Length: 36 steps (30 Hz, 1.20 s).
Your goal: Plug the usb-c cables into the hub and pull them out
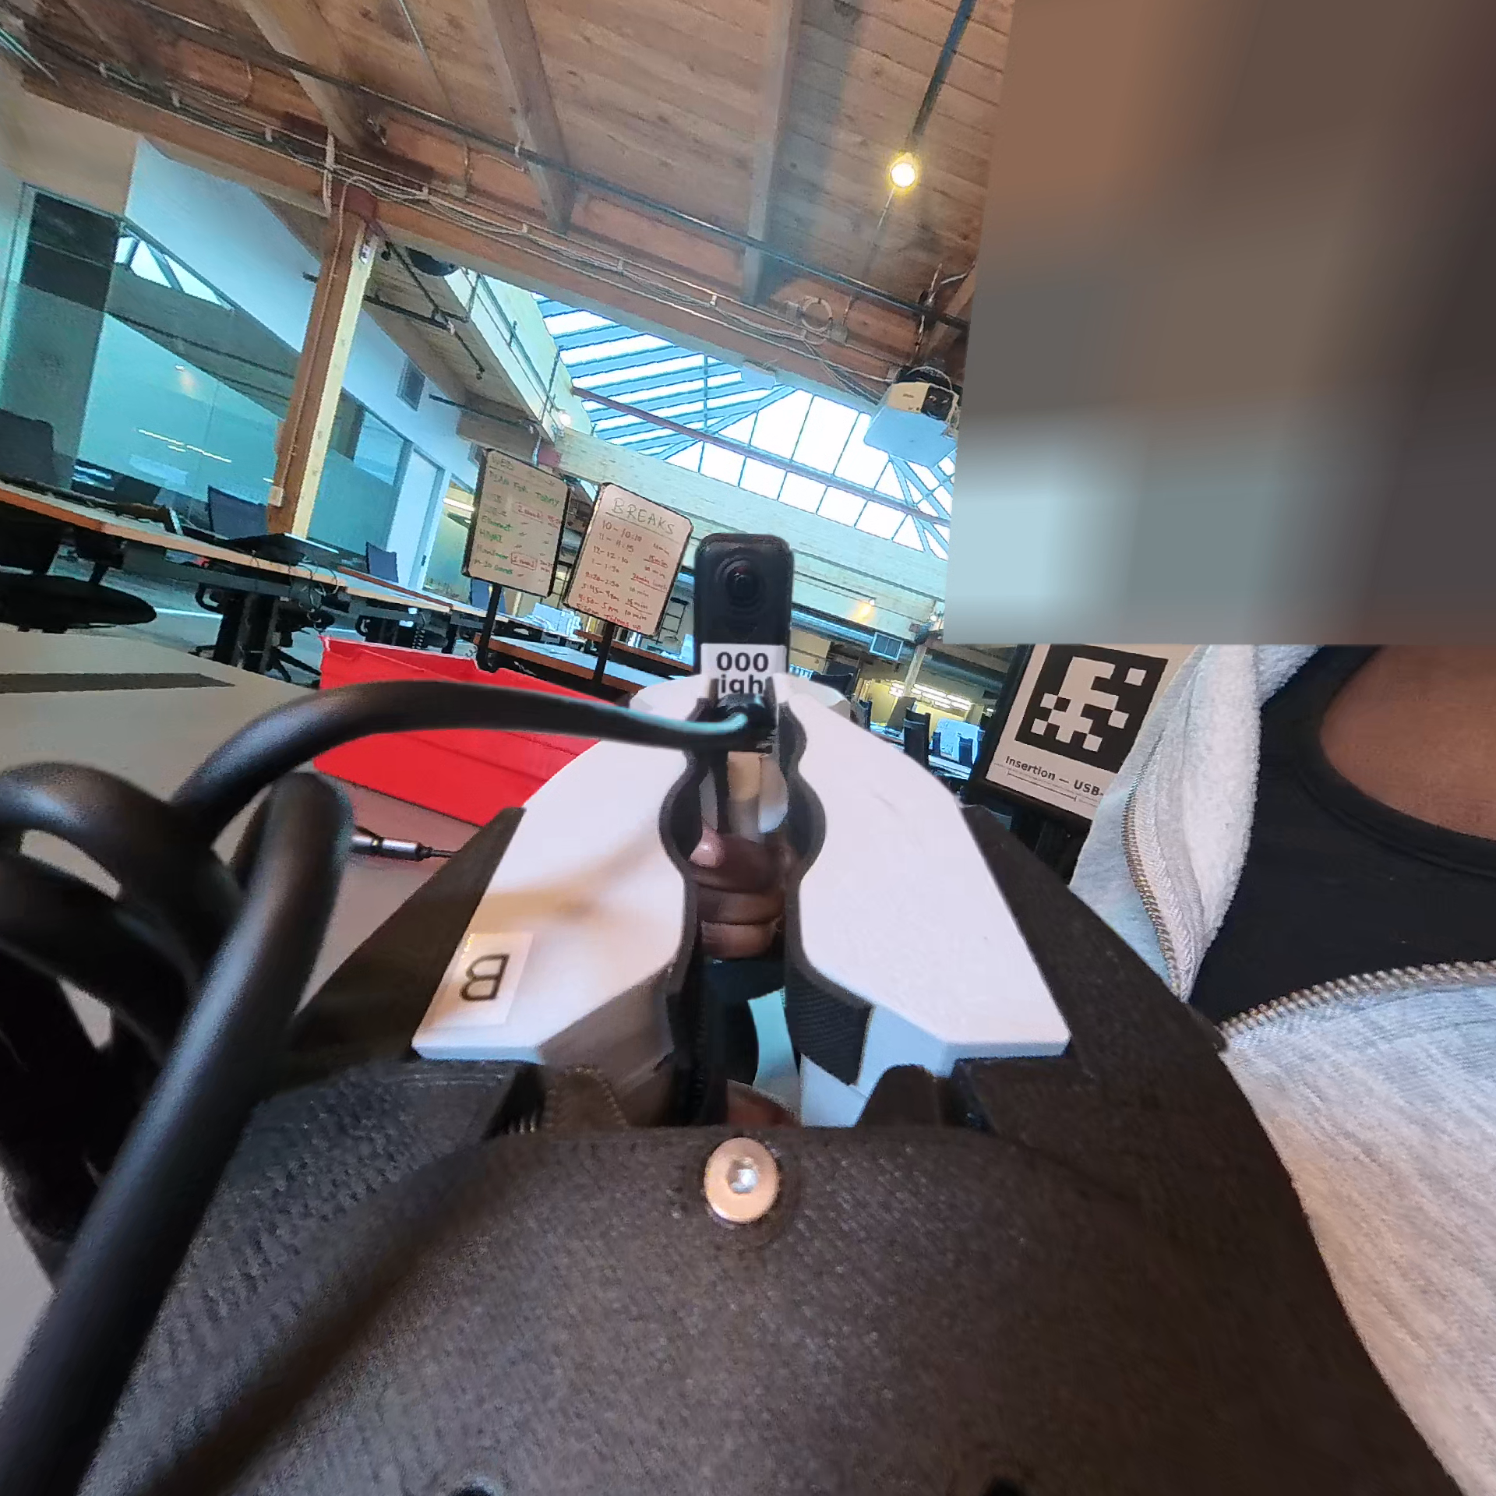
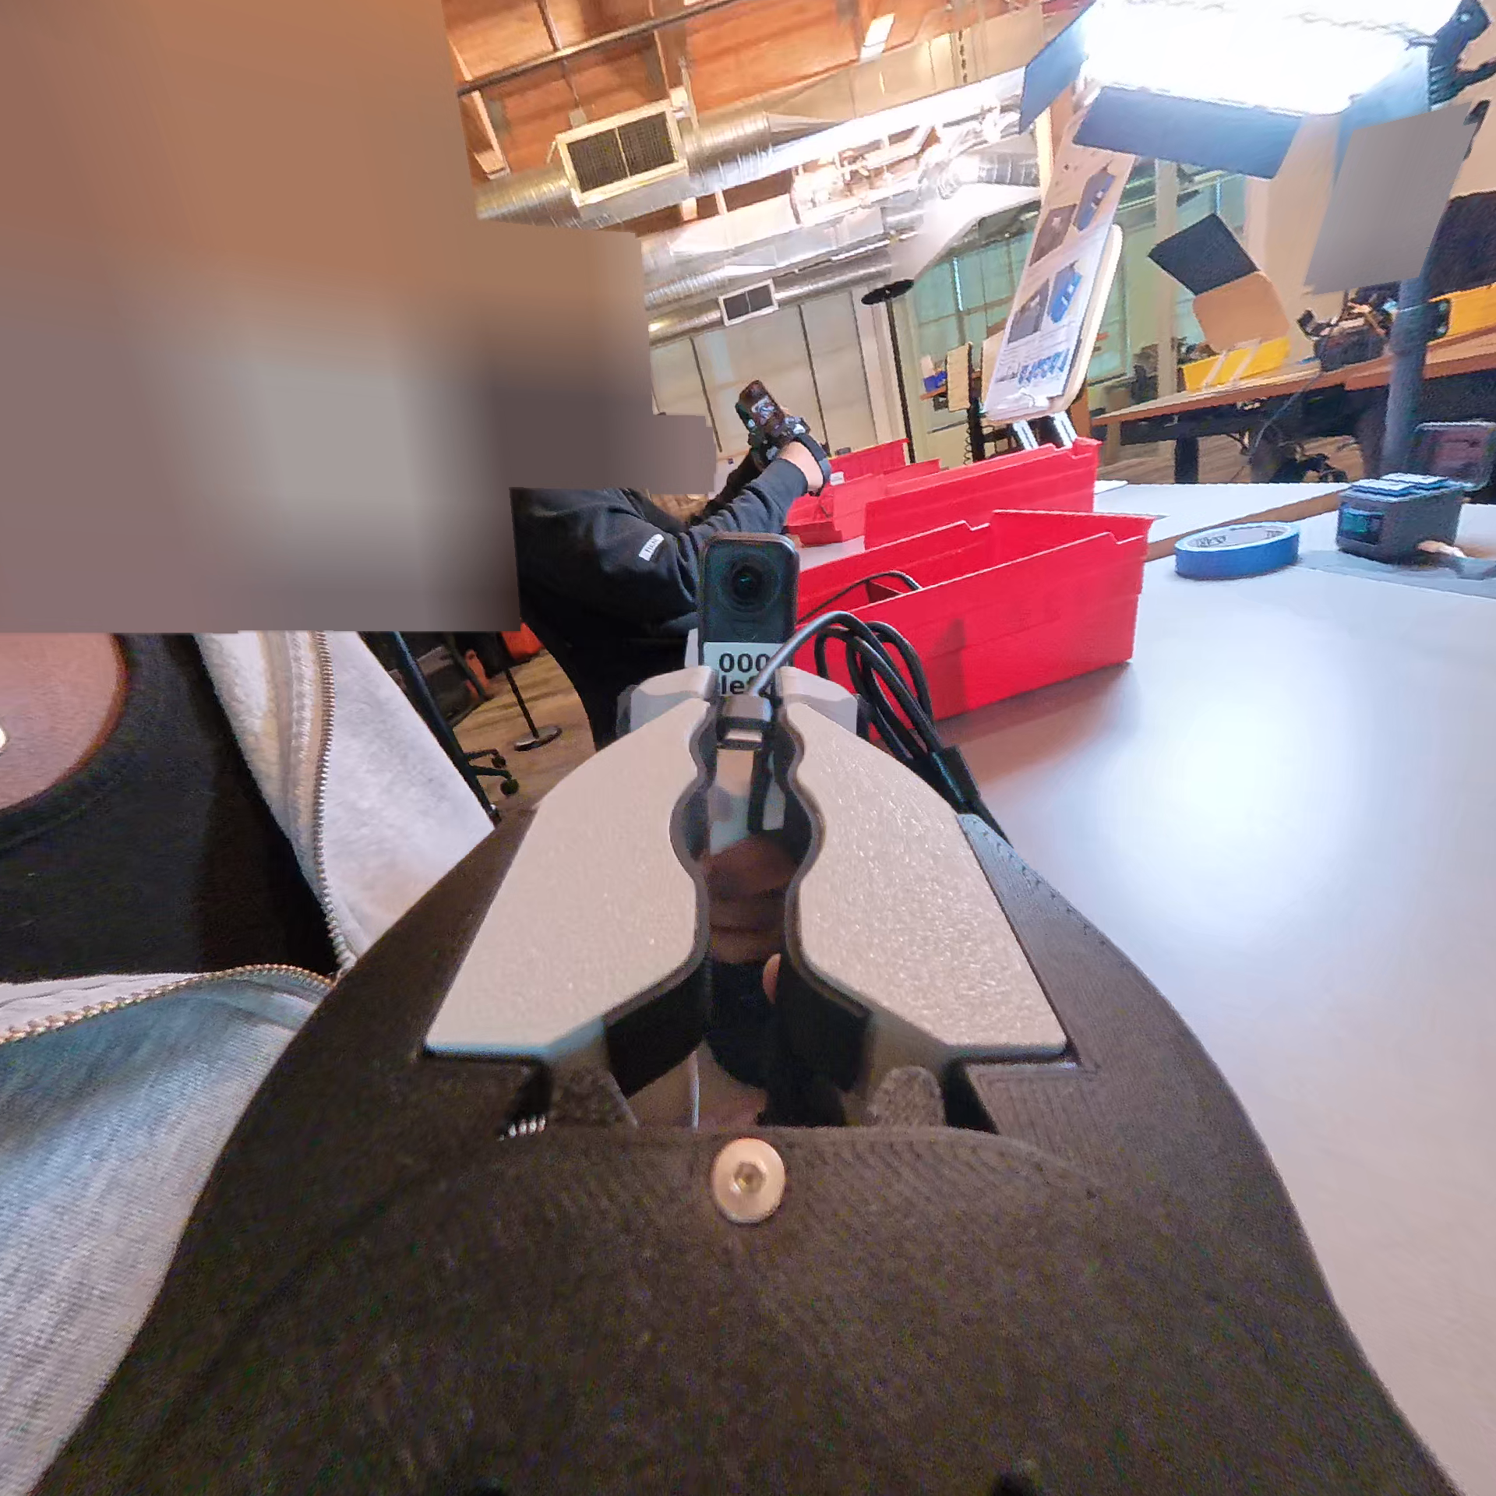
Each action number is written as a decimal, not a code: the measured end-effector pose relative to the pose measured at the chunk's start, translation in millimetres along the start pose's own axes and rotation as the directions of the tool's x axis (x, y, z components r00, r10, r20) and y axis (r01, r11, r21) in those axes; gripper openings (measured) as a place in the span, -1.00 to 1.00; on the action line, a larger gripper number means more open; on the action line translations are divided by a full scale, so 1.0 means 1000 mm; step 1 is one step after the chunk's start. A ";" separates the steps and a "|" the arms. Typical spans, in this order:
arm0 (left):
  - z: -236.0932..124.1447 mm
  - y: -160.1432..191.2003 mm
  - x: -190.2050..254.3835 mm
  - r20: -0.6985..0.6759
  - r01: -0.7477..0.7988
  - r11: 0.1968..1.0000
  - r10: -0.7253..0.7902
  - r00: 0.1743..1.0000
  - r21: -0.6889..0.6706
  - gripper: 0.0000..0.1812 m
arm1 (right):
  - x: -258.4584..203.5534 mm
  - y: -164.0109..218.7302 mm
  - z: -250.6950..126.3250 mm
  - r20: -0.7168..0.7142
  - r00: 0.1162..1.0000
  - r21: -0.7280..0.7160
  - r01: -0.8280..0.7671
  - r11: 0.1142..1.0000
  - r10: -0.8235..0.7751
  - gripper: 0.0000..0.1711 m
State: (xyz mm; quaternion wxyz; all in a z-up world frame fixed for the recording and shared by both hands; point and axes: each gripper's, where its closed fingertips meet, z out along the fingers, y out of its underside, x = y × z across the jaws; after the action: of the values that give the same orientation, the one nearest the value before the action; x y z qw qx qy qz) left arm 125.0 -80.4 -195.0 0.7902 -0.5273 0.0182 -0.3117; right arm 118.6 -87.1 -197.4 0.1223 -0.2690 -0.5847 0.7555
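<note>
**A:** What do the left gripper's (image 1: pixel 741 728) white plastic fingers have?

**B:** They are pressed close, pinching the plug end of the thick black usb-c cable (image 1: pixel 453 712) right at their tips. The cable arcs away to a loose coil (image 2: pixel 878 680) on the pale grey table (image 2: pixel 1255 809).

**A:** And the right gripper (image 2: pixel 741 728)?

**B:** Its grey fingers are also drawn nearly together. Between them, just behind the tips, sits a slim silver-grey metal hub (image 2: pixel 733 781), which I judge they are clamping. A thin black lead runs beside it.

**A:** So which step is this?

**B:** Insertion, I'd say. The grippers face each other tip to tip, above the table. The grey plug (image 2: pixel 741 719) sits at the hub's upper end, slot towards the right camera. I cannot tell whether it is seated or merely touching.

**A:** And the next move?

**B:** Probably lining plug and port up squarely, then a straight push with no twist. The stiff cable could lever the plug sideways.

**A:** Anything beyond?

**B:** Red plastic bins (image 2: pixel 1012 623), well apart from the grippers.
</note>
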 end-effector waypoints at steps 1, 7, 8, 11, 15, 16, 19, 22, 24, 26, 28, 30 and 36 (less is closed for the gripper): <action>0.000 0.000 -0.001 0.003 0.000 1.000 0.000 1.000 0.001 -0.85 | 0.000 0.000 0.000 0.000 1.000 -0.003 0.003 1.000 -0.003 -0.86; -0.002 -0.001 -0.001 0.007 -0.020 1.000 0.020 1.000 0.010 -0.85 | 0.000 0.000 0.002 -0.013 1.000 -0.001 0.016 1.000 -0.016 -0.86; -0.002 -0.002 -0.001 0.007 -0.021 1.000 0.021 1.000 0.013 -0.85 | 0.000 0.000 0.003 -0.013 1.000 0.003 0.018 1.000 -0.018 -0.86; -0.004 -0.005 -0.003 0.025 -0.037 0.999 0.036 0.999 0.033 -0.85 | 0.001 -0.002 0.001 -0.016 1.000 0.027 0.015 1.000 -0.014 -0.84; -0.005 -0.005 -0.005 0.030 -0.032 0.999 0.031 0.999 0.032 -0.85 | 0.003 -0.002 -0.002 -0.030 0.999 0.026 0.022 0.999 -0.022 -0.85; -0.004 -0.004 -0.004 0.028 -0.036 0.999 0.035 0.999 0.027 -0.85 | 0.003 -0.001 -0.001 -0.033 0.999 0.017 0.033 0.999 -0.033 -0.85; -0.004 -0.004 -0.003 0.019 -0.038 0.999 0.037 0.999 0.025 -0.85 | 0.002 -0.001 -0.001 -0.033 0.998 0.008 0.045 0.999 -0.045 -0.86; -0.002 -0.001 0.001 -0.004 -0.031 0.999 0.031 0.999 0.005 -0.85 | -0.001 0.000 -0.004 0.000 0.999 -0.008 0.032 0.999 -0.032 -0.87; -0.001 0.001 0.003 -0.018 -0.035 0.999 0.035 0.999 -0.009 -0.83 | -0.003 0.002 -0.005 0.018 0.999 -0.033 0.034 0.999 -0.033 -0.87; 0.001 0.004 0.003 -0.018 -0.043 0.999 0.042 0.999 -0.032 -0.82 | -0.003 0.006 -0.005 0.023 0.999 -0.071 0.039 0.997 -0.037 -0.87; 0.002 0.006 0.003 -0.015 -0.044 0.998 0.044 0.999 -0.046 -0.84 | -0.004 0.005 -0.004 0.027 0.999 -0.078 0.040 0.996 -0.038 -0.87; 0.002 0.007 0.002 -0.013 -0.040 0.998 0.040 0.999 -0.050 -0.85 | -0.003 0.004 -0.005 0.031 0.999 -0.085 0.037 0.996 -0.035 -0.87; 0.001 0.006 0.003 -0.013 -0.059 0.997 0.059 0.998 -0.043 -0.85 | -0.004 0.004 -0.003 0.023 0.998 -0.095 0.056 0.994 -0.054 -0.86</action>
State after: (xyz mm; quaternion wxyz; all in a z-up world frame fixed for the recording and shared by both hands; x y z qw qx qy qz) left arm 130.3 -80.2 -198.6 0.7874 -0.5416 0.0451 -0.2908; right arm 124.5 -87.7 -200.9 0.1241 -0.2504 -0.6286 0.7258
